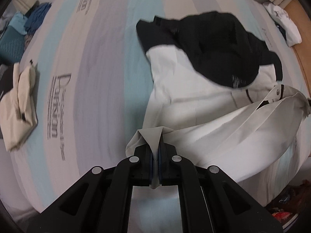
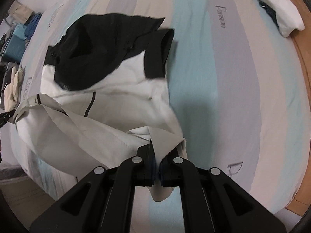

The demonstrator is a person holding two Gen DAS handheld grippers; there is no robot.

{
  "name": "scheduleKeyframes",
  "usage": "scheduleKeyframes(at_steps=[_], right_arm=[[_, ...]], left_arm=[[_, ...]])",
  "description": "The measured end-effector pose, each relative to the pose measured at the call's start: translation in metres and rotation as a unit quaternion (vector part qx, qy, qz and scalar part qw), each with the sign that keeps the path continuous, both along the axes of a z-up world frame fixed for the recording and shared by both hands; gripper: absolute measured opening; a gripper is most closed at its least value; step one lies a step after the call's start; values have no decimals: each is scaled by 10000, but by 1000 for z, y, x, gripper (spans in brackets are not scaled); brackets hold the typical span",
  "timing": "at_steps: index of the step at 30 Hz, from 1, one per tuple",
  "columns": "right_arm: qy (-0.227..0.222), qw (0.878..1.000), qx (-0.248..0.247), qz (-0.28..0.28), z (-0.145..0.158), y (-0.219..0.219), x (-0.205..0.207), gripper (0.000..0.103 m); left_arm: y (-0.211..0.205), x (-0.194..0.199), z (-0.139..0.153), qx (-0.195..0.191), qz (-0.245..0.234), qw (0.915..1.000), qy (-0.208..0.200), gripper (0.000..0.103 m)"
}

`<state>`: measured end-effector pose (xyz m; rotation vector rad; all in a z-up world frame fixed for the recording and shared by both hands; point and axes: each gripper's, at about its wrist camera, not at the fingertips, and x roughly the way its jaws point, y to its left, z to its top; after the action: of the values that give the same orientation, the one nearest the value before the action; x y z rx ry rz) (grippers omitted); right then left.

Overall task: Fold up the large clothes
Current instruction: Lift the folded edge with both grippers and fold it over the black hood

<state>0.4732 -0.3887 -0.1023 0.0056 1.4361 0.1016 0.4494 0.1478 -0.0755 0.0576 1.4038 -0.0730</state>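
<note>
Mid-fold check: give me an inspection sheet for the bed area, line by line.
Surface: bed with striped sheet, printed lettering.
Job's things: black-and-white jacket, black top flat on the bed, white hem lifted.
Clutter: folded beige garment; folded white garment by the far edge; blue clothes pile.
Grippers: left gripper shut on the jacket's hem corner; right gripper shut on the other hem corner.
Cables: nothing seen.
Surroundings: wooden bed frame; teal suitcase off the bed.
</note>
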Motion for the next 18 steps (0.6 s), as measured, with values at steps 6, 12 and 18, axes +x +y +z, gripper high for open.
scheduleKeyframes(at_steps=[6, 12, 18], right_arm=[[-208, 9996, -130, -121, 6, -2, 34, 2], [-363, 9988, -266, -179, 14, 0, 67, 2], [-496, 9981, -306, -221, 18, 5, 104, 2]], left_arm=[[-6, 45, 11, 27, -234, 9993, -277, 3], [-9, 89, 22, 18, -275, 9985, -483, 3], [-10, 128, 20, 170, -399, 9972, -609, 3]])
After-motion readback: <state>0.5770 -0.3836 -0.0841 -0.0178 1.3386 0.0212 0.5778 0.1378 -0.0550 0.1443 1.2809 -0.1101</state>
